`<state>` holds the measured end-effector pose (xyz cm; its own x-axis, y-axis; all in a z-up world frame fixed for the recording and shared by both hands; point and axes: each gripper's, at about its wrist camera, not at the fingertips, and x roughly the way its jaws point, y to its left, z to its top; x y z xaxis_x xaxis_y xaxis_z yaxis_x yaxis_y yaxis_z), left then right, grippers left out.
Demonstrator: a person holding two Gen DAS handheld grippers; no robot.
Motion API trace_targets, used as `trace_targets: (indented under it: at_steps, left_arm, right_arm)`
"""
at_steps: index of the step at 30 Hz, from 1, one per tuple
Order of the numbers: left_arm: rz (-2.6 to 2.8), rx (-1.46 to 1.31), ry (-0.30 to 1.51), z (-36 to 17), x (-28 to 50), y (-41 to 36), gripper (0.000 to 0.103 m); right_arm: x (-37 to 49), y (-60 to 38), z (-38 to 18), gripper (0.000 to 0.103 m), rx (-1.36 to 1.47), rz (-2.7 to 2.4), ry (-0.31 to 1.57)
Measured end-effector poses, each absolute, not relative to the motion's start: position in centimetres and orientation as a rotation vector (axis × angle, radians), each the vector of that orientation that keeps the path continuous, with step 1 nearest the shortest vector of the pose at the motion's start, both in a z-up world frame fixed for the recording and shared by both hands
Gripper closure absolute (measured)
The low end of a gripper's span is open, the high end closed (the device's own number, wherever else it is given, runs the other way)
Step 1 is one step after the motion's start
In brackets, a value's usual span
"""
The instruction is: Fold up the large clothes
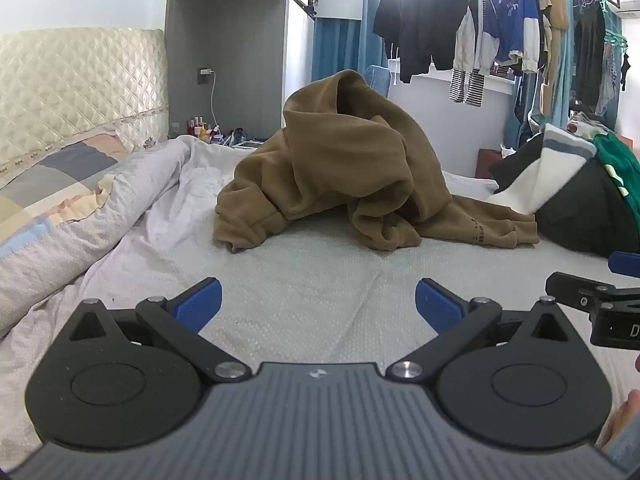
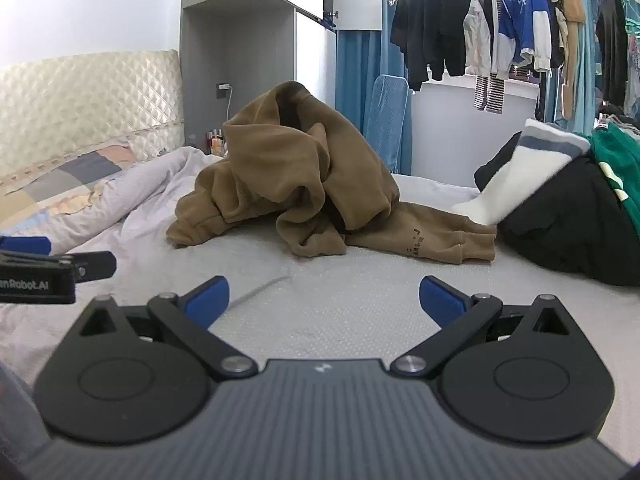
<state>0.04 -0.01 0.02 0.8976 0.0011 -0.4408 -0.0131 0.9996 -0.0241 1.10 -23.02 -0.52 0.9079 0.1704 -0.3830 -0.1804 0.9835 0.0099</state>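
Here, one crumpled brown garment (image 1: 340,168), two jaws-apart grippers (image 1: 318,304).

The brown sweatshirt (image 1: 344,168) (image 2: 296,176) lies crumpled in a tall heap near the middle of the bed (image 1: 304,280) (image 2: 360,288), one cuffed sleeve stretched flat toward the right edge.

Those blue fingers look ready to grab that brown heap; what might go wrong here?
The brown hoodie is bunched, so either open gripper, left or right, might pinch several layers at once. One cuffed end touches the dark clothes pile, which could drag along. The loose quilt leaves little flat space.
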Motion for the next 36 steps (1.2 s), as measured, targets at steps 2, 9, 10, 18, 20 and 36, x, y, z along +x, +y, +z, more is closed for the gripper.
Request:
trace_targets:
  at_steps: [2, 9, 10, 18, 20, 36]
  left_arm:
    - [0.006, -0.031, 0.452, 0.0, 0.0, 0.0, 0.0]
    - [0.008, -0.031, 0.451, 0.0, 0.0, 0.0, 0.0]
    - [0.007, -0.031, 0.451, 0.1, 0.0, 0.0, 0.0]
    - [0.004, -0.036, 0.449, 0.3, 0.0, 0.1, 0.0]
    - [0.003, -0.037, 0.448, 0.3, 0.0, 0.1, 0.0]
    - [0.002, -0.039, 0.446, 0.2, -0.4, 0.1, 0.0]
  right_arm:
    - [1.1, -23.0, -0.5, 0.0, -0.029, 0.183, 0.391]
    - [1.0, -23.1, -1.4, 0.0, -0.041, 0.187, 0.396]
    - [1.5, -22.8, -1.2, 0.0, -0.047, 0.185, 0.406]
    - [1.2, -22.8, -1.5, 0.0, -0.056, 0.183, 0.41]
    - [1.2, -22.9, -1.5, 0.0, -0.055, 0.185, 0.41]
    - [1.3, -22.8, -1.5, 0.0, -0.056, 0.183, 0.414]
